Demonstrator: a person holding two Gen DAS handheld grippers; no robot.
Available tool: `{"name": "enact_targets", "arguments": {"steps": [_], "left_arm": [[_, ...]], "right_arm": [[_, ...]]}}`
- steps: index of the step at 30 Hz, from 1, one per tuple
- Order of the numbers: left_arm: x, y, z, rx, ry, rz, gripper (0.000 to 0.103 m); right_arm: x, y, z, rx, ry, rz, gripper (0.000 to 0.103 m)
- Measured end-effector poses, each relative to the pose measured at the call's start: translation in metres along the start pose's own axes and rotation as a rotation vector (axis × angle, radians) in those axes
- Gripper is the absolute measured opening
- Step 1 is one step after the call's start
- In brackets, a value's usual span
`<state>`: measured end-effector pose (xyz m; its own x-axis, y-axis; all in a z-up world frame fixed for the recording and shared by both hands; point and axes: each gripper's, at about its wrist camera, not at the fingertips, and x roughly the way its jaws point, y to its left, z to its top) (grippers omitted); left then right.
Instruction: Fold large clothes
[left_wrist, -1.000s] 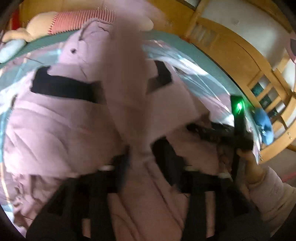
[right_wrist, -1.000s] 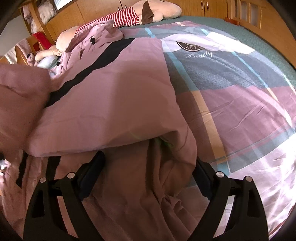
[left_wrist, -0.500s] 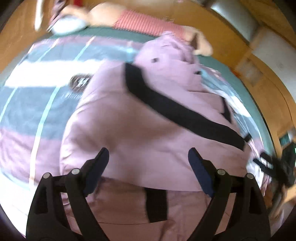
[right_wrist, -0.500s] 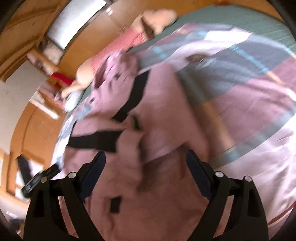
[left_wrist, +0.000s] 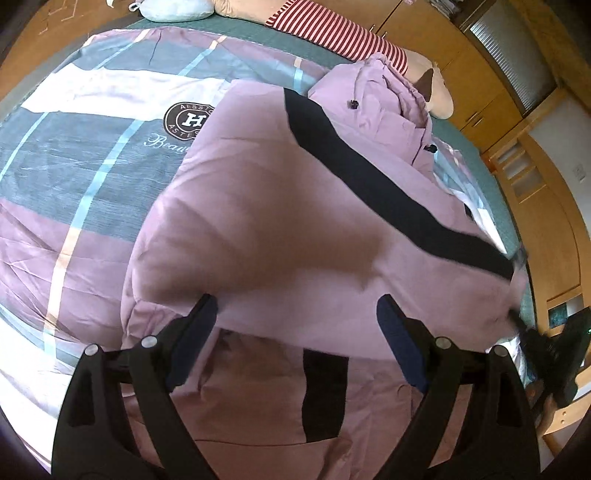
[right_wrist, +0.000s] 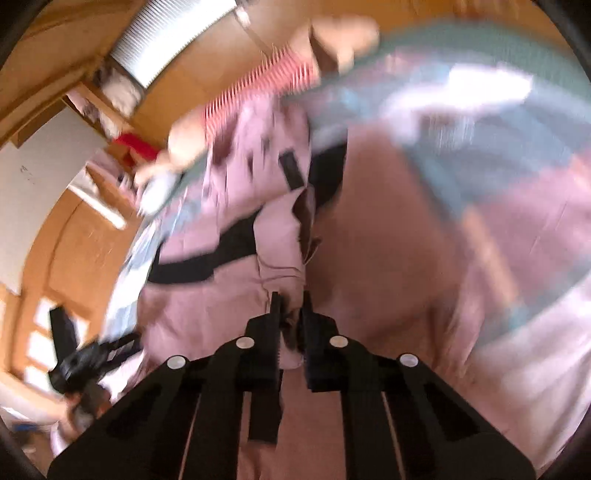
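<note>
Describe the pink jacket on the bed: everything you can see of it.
The pink jacket is a puffy, padded-looking garment in pale mauve with broad black bands across it and small dark snaps near the rumpled collar end. It lies partly folded on the plaid bedspread, one section laid over the lower part. The collar end reaches a striped plush toy. The right tongs have just closed on a fold of its fabric; the left tongs hover open over it.

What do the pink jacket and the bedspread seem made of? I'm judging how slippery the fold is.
Pink jacket: looks like matte, padded synthetic weave; it puffs up in soft bulges. Bedspread: thin, smooth, slightly glossy fabric, possibly polyester or sateen; fine sharp creases catch light.
</note>
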<state>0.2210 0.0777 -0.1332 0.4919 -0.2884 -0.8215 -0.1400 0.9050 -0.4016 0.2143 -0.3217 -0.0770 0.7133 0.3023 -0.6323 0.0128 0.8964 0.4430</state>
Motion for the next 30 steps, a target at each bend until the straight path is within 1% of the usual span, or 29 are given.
{"name": "enact_targets", "arguments": {"steps": [2,3,5,7,8,9,10,11,12,13,15,18,19,21,22,23,24,26,28,29,30], "left_arm": [[-0.001,0.000,0.000,-0.008,-0.001,-0.020,0.091],[-0.001,0.001,0.000,-0.011,0.000,-0.025,0.092],[-0.001,0.003,0.000,-0.017,0.003,-0.024,0.092],[-0.002,0.006,0.001,-0.033,0.001,-0.035,0.092],[-0.003,0.008,0.002,-0.043,-0.001,-0.045,0.092],[-0.004,0.009,0.003,-0.055,-0.003,-0.056,0.092],[-0.005,0.013,0.004,-0.074,-0.004,-0.075,0.093],[-0.005,0.015,0.005,-0.085,-0.004,-0.086,0.093],[-0.005,0.018,0.006,-0.102,0.000,-0.101,0.094],[-0.005,0.020,0.006,-0.112,0.006,-0.109,0.094],[-0.003,0.024,0.008,-0.132,0.026,-0.129,0.094],[-0.003,0.023,0.009,-0.130,0.068,-0.152,0.094],[-0.001,0.021,0.009,-0.119,0.094,-0.165,0.094],[0.002,0.019,0.008,-0.115,0.120,-0.188,0.095],[0.005,0.019,0.007,-0.118,0.128,-0.191,0.095],[0.010,0.020,0.006,-0.123,0.140,-0.184,0.095],[0.014,0.020,0.005,-0.126,0.149,-0.173,0.095],[0.020,0.022,0.005,-0.134,0.156,-0.156,0.095],[0.022,0.024,0.005,-0.143,0.150,-0.143,0.095],[0.022,0.025,0.006,-0.147,0.143,-0.138,0.095],[0.022,0.026,0.007,-0.152,0.131,-0.131,0.095]], "right_arm": [[-0.007,0.003,0.006,-0.036,-0.088,-0.080,0.003],[-0.007,0.002,0.006,-0.048,-0.101,-0.117,0.002],[-0.002,-0.004,0.002,-0.079,-0.081,-0.181,0.002],[0.003,-0.014,0.000,-0.061,-0.036,-0.206,0.003],[0.005,-0.018,-0.001,-0.033,-0.010,-0.198,0.008],[0.007,-0.024,-0.001,0.017,0.017,-0.165,0.015],[0.010,-0.026,0.001,0.056,0.035,-0.135,0.039],[0.010,-0.030,0.001,0.094,0.047,-0.107,0.065],[0.009,-0.033,0.001,0.122,0.050,-0.082,0.070],[0.009,-0.034,-0.001,0.133,0.065,-0.064,0.070],[0.012,-0.030,-0.003,0.116,0.095,-0.068,0.070],[0.022,-0.029,-0.007,0.081,0.132,-0.118,0.070],[0.027,-0.031,-0.010,0.080,0.150,-0.119,0.070],[0.035,-0.035,-0.016,0.085,0.177,-0.105,0.070],[0.039,-0.036,-0.019,0.087,0.189,-0.086,0.066],[0.043,-0.036,-0.021,0.090,0.206,-0.045,0.045],[0.046,-0.035,-0.023,0.090,0.224,-0.024,0.033],[0.043,-0.033,-0.021,0.076,0.200,-0.027,0.017],[0.033,-0.031,-0.017,0.068,0.135,-0.011,0.012],[0.025,-0.029,-0.013,0.069,0.091,0.008,0.010],[0.021,-0.029,-0.011,0.069,0.068,0.018,0.009]]}}
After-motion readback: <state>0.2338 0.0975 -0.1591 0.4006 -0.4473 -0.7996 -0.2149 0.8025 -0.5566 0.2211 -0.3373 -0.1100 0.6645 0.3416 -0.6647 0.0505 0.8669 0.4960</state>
